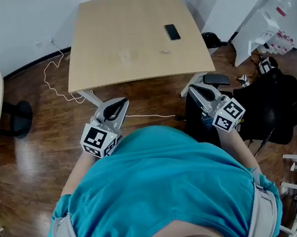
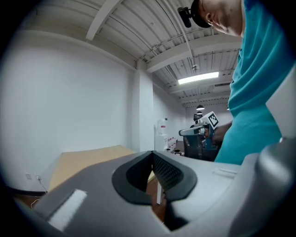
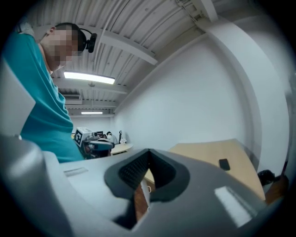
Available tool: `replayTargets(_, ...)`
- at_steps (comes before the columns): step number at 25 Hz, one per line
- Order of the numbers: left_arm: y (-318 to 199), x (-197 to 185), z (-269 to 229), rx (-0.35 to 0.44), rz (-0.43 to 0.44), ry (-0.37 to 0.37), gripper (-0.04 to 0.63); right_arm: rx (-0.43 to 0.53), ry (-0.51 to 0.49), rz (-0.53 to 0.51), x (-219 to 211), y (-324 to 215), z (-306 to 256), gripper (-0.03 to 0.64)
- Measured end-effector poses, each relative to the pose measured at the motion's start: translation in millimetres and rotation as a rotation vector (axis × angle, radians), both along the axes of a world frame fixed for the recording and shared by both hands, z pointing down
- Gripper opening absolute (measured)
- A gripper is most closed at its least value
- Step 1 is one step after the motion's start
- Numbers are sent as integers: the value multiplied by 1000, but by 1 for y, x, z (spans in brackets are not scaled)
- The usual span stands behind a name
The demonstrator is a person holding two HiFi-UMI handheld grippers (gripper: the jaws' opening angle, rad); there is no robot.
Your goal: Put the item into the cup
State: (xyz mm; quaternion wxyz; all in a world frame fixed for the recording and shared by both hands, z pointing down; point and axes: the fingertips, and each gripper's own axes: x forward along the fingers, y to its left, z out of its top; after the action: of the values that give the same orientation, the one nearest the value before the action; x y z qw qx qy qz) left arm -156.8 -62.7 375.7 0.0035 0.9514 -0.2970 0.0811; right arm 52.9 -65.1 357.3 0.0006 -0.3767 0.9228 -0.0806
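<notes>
- Your left gripper point(image 1: 117, 106) and right gripper point(image 1: 197, 93) both have their jaws pressed together with nothing between them. If you arrive like that, you will likely shove the target instead of picking it up.
- The flat black rectangular item point(image 1: 172, 32) lies on the light wooden counter point(image 1: 123, 20), well ahead of the right gripper. Being so thin, it could slide away under a shallow approach.
- A faint clear cup-like shape point(image 1: 126, 55) sits well ahead of the left gripper; I cannot confirm it is the cup. Because it is hard to see, it is easy to knock over.
- The black office chair point(image 1: 270, 106) stands just outside the right gripper, so a wide swing could hit it.
</notes>
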Motion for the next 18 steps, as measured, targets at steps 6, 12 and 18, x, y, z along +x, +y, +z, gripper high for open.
replayTargets(6,-54,16,10,-10,-10,-31,5,-28,28,-1,19,-46,15,2)
replayTargets(12,-121,80,30,-28,-85,-121,5,-20,-28,-76,81,-112,33,2)
replayTargets(18,-191,133,64,-56,-113,-251,11,42,48,-202,109,-174,47,2)
